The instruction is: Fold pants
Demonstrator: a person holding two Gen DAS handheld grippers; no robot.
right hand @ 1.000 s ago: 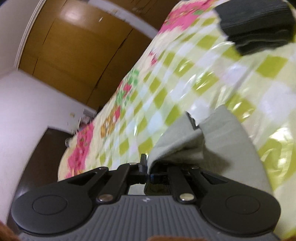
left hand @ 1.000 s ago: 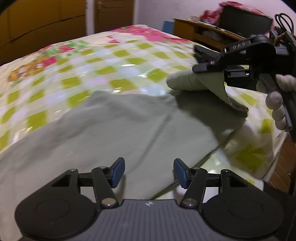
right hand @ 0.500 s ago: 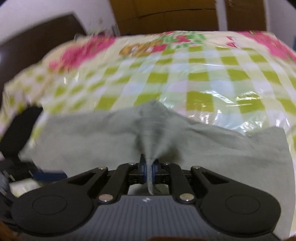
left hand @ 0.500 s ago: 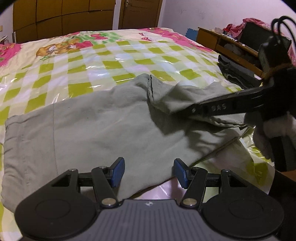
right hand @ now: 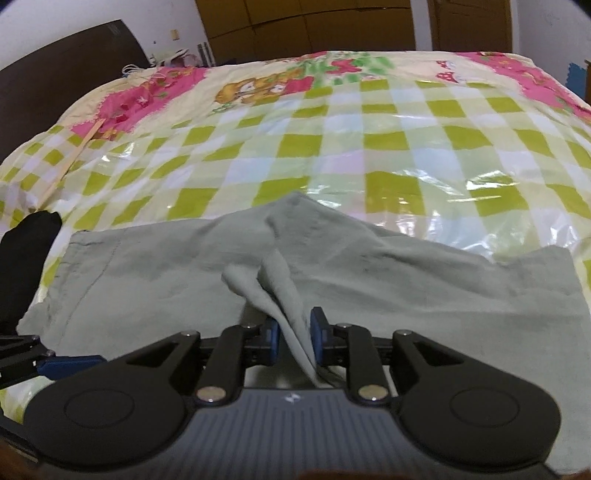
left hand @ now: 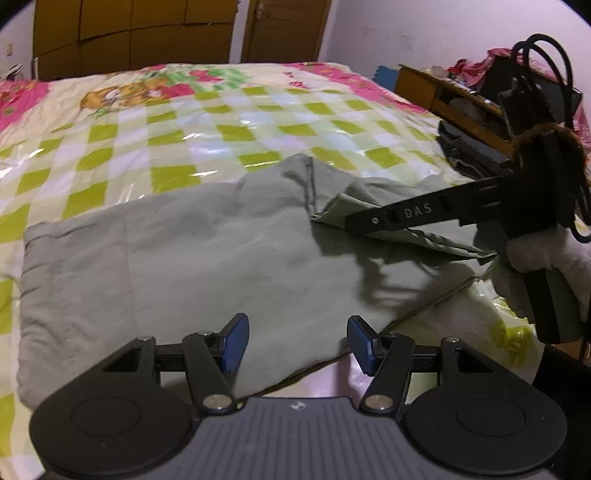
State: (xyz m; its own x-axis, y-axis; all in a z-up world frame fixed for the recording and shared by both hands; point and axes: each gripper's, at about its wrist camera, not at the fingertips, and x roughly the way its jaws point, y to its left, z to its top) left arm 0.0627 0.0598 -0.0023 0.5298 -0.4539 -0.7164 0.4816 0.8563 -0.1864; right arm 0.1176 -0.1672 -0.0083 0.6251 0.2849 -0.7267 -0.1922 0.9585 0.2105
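Grey-green pants [left hand: 207, 251] lie spread on the bed; they also show in the right wrist view [right hand: 406, 295]. My left gripper [left hand: 295, 345] is open and empty, hovering over the pants' near edge. My right gripper [right hand: 293, 338] has parted its jaws a little; a fold of the pants [right hand: 284, 291] still hangs loosely between the blue pads. In the left wrist view the right gripper [left hand: 354, 221] reaches in from the right, with a pant end [left hand: 369, 195] folded over onto the rest.
The bed has a green-and-white checked cover [left hand: 221, 133] with pink flowers under shiny plastic. Dark folded clothes [left hand: 469, 151] lie at the bed's right edge. A wooden desk [left hand: 443, 96] stands beyond. Wardrobe doors [right hand: 332, 22] are behind.
My right gripper carried the pant end leftwards over the pants and lowered it. Its jaws went from tightly shut to slightly parted. My left gripper stayed open, its view shifting left.
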